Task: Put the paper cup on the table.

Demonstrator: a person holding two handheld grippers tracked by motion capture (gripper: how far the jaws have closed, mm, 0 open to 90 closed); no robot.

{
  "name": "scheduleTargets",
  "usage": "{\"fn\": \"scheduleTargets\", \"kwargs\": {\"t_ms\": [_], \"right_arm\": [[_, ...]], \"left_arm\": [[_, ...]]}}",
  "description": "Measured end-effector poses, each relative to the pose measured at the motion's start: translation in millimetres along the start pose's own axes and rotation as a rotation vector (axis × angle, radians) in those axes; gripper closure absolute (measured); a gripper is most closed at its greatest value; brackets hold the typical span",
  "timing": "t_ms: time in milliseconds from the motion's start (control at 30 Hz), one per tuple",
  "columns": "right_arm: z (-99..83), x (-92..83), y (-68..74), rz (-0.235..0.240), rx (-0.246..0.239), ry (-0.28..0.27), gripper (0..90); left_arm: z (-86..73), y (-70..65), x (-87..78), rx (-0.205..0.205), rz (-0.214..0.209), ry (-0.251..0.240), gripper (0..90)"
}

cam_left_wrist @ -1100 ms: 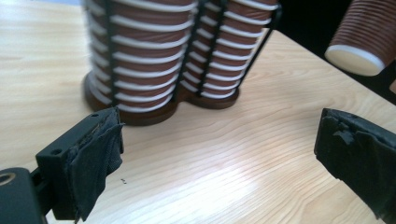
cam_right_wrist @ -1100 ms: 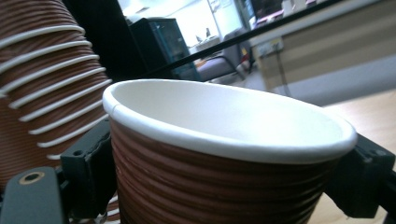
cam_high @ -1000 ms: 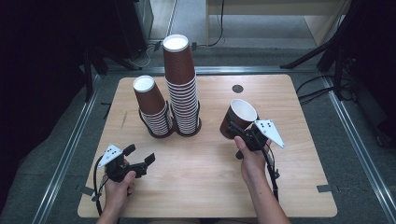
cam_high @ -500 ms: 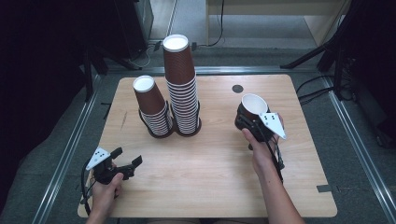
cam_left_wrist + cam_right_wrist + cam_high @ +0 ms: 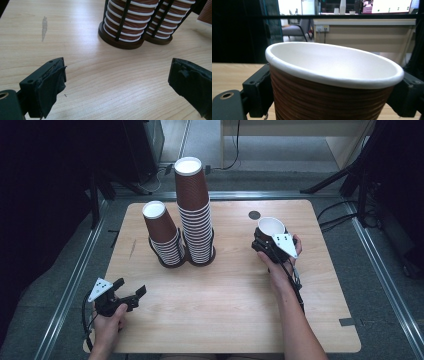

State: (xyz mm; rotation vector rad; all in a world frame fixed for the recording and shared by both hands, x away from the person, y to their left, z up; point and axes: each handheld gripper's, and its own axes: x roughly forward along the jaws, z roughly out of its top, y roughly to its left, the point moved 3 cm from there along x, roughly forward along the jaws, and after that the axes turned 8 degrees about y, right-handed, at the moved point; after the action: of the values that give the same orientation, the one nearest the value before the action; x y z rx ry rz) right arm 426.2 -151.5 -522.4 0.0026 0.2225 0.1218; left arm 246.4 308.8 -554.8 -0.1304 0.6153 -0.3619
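The right gripper [image 5: 264, 241] is standing at the right side of the table [image 5: 230, 320], with a single brown paper cup [image 5: 271, 226] upright, mouth up, between its jaws. In the right gripper view the cup [image 5: 332, 82] is sitting between the two black jaws, which have just been opening; whether the pads are pressing on its ribbed wall cannot be told. The left gripper [image 5: 132, 296] is hovering near the table's front left corner, its jaws spread wide with nothing between them. Two stacks [image 5: 192, 220] of upside-down cups are standing in black holders left of centre, touching each other, well apart from the single cup.
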Motion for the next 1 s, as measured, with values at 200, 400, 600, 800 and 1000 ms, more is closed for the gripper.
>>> {"fn": "scheduleTargets", "kwargs": {"t_ms": [200, 400, 600, 800, 1000], "right_arm": [[-9.5, 10.8, -0.4, -0.027, -0.046, 0.040, 10.4], [-14.9, 14.5, -3.9, -0.049, -0.040, 0.064, 10.3], [-17.5, 9.4, -0.2, -0.042, -0.097, 0.064, 10.4], [-18.6, 2.4, -1.4, -0.026, -0.086, 0.092, 9.0], [-20.8, -0.8, -3.5, -0.012, -0.084, 0.082, 7.8]], "left_arm": [[-3.0, -1.1, 2.8, 0.005, -0.004, 0.003, 3.6], [-3.4, -0.9, 3.7, 0.008, -0.007, 0.005, 3.9], [-3.7, 0.3, 4.0, -0.008, -0.011, 0.003, 3.8], [-3.9, 3.6, 3.2, -0.038, -0.021, -0.005, 3.8], [-3.6, 4.2, 3.3, -0.041, -0.022, -0.003, 3.8]]}}
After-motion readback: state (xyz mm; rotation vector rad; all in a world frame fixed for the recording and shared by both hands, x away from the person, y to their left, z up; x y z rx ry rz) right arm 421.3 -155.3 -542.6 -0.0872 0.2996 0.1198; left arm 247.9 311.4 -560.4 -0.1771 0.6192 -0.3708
